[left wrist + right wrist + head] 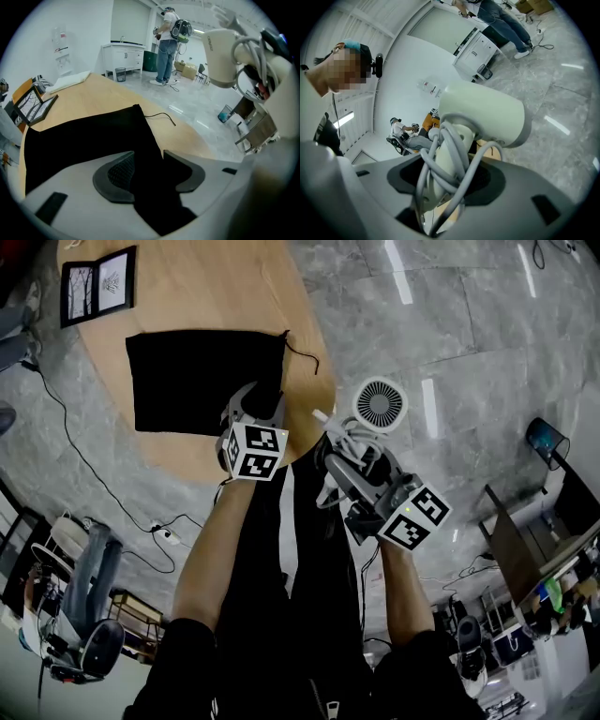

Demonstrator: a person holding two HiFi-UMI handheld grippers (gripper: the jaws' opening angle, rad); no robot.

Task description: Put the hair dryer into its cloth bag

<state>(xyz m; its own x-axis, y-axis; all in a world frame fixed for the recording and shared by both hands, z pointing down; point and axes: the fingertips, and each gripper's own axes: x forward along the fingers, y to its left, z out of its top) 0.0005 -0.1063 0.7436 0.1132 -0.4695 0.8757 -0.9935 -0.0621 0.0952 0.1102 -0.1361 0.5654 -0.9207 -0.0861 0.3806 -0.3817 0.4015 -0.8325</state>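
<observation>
We cannot make out the bag's mouth in any view, and its near edge is cut off by the left gripper. Those tongs are spread, with black cloth filling the gap between them. We cannot tell whether the pads touch it.

The hair dryer's handle is mostly hidden under its looped grey cord and inside the right gripper, whose tongs pinch handle and cord together.

The dryer is pale white with a short rounded barrel. In the head view its round slotted grille faces up. It is held off the table, over the grey floor, just to the right of the bag.

The bag lies flat and black on the wood, and a thin drawstring trails from its far right corner.
</observation>
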